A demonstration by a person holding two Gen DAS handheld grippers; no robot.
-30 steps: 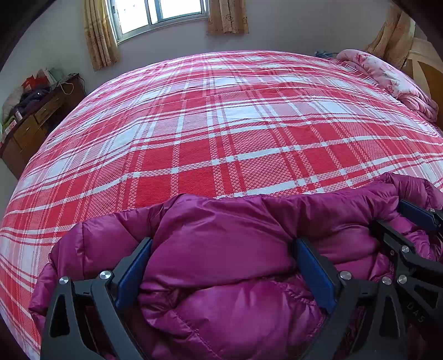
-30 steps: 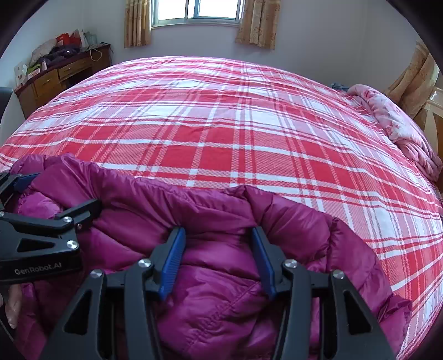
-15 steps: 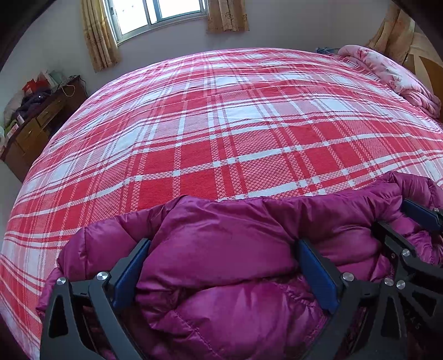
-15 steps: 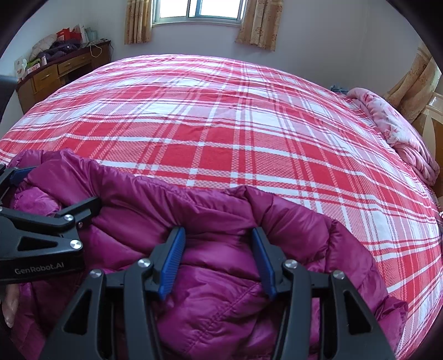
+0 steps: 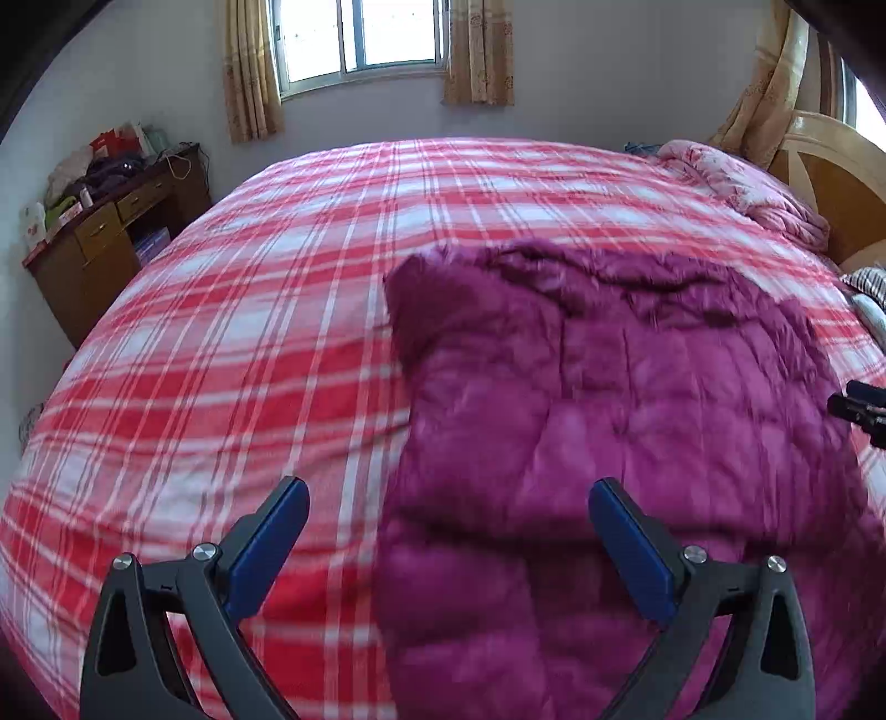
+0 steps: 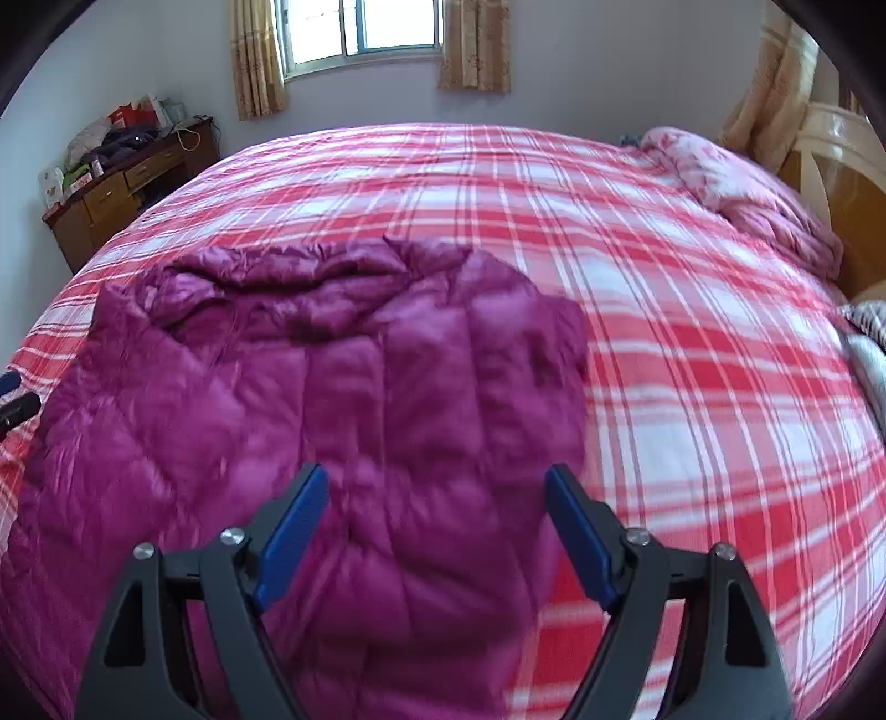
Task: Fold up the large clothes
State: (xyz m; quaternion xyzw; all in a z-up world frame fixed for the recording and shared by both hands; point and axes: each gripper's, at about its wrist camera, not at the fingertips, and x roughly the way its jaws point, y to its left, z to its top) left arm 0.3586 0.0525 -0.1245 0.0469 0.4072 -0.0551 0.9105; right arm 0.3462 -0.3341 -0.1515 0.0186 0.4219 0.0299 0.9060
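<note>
One purple puffer jacket (image 6: 332, 399) lying on the plaid bed (image 6: 692, 387), two grippers over it: left gripper (image 5: 448, 531) jaws apart, right gripper (image 6: 437, 520) jaws opening, both gripping nothing.

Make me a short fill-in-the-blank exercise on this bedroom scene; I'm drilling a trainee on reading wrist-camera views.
1. The purple jacket lies on a bed cover with a red and white ____ pattern.
2. Neither the left gripper nor the right gripper grips the jacket; both stand ____.
3. The window is flanked by ____.
4. The cluttered wooden desk stands on the picture's ____ side of the bed.

Missing words: plaid; open; curtains; left
</note>
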